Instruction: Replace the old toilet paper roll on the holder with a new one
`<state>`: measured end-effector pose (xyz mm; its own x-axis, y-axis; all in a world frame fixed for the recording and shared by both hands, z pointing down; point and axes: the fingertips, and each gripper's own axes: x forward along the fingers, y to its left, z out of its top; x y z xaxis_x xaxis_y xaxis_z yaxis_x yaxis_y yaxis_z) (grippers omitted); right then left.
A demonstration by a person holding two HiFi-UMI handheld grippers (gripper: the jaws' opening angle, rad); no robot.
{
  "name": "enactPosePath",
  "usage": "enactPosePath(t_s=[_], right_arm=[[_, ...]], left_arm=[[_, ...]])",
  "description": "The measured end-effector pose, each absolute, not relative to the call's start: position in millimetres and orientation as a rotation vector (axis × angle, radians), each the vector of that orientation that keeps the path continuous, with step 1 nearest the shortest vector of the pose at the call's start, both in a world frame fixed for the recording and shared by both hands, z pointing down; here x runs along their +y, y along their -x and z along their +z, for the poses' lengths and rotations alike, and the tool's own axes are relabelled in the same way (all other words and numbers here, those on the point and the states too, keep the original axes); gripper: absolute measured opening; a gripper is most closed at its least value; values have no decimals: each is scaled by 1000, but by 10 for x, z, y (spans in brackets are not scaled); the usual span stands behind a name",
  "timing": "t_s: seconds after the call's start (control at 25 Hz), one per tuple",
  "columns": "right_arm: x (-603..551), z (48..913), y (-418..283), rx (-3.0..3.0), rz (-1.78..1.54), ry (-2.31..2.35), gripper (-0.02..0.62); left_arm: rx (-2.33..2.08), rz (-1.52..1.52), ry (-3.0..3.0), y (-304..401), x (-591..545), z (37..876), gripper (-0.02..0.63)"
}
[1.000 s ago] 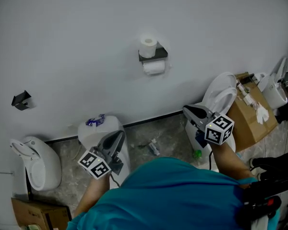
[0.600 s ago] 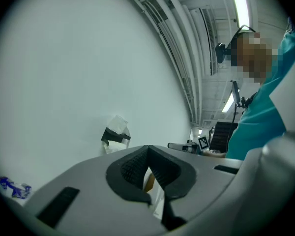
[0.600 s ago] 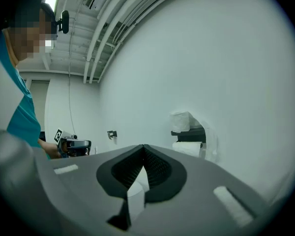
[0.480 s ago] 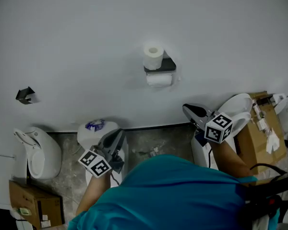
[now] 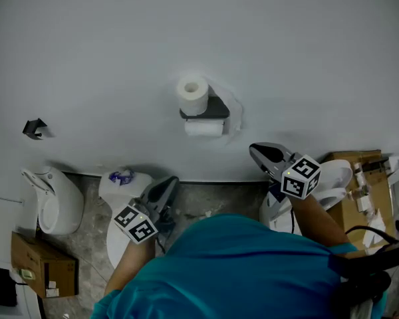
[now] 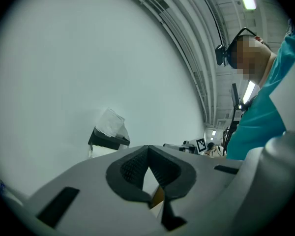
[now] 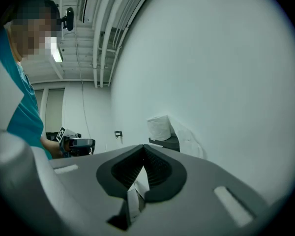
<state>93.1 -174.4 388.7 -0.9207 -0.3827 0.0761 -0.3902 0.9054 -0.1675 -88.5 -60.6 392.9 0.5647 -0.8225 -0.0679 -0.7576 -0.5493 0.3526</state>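
Well clear of the holder (image 5: 206,112), left claw (image 5: 171,181) and right claw (image 5: 255,151) hang clenched.

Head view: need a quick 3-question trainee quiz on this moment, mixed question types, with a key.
1. True or false: the left gripper and the right gripper are both shut and hold nothing.
2. Where does the upright roll stand? A) on top of the holder B) on the floor C) between the right gripper's jaws
3. Fill in: the second roll hangs ___ the holder's shelf.

Key: 1 true; 2 A; 3 under.
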Motion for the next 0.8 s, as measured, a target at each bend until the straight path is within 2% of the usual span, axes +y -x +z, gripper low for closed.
enactPosePath(t_s=[0.36,0.8], right_arm=[[-2100,4084,-883,-2994,335,-623,2],[-2513,3815,-317,-2957,282,-891,2]], left_arm=[[-1254,-285,-2533,920,-1099,4022,8],[-1045,-163,-2692,1607,-1818,4026,9]])
